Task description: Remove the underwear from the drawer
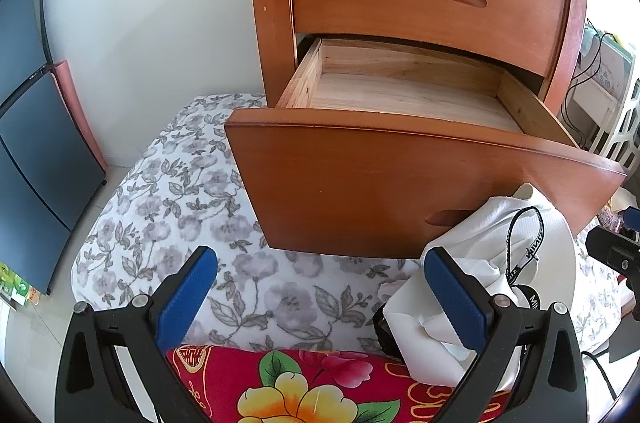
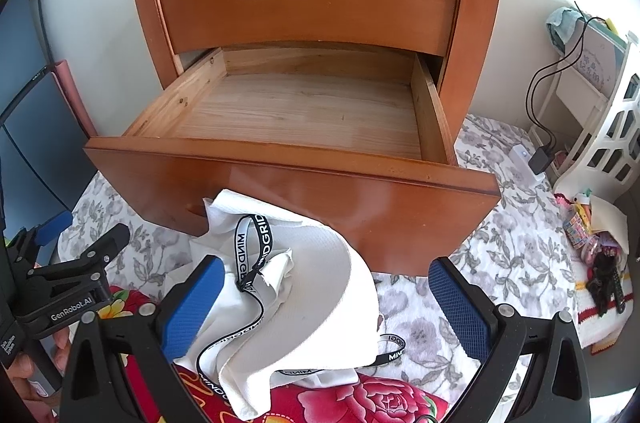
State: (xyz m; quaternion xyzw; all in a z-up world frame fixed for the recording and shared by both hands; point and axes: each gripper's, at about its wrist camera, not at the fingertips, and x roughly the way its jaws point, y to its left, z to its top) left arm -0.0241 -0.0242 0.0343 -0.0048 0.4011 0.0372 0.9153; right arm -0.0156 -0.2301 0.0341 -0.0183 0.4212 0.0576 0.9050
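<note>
Lying outside the pulled-out drawer (image 2: 296, 111), white underwear (image 2: 304, 295) sits between both wide-open, empty claws.

Two hand-held black grippers with blue-padded fingers point forward side by side. The left gripper (image 1: 320, 297) holds its fingers (image 1: 186, 297) spread wide, nothing between them. The right gripper (image 2: 326, 307) likewise has its fingers (image 2: 460, 307) parted wide, gripping nothing. In the right wrist view, the left gripper's black frame appears at the left edge, a person's hand (image 2: 24, 375) wrapped around its handle.
</note>
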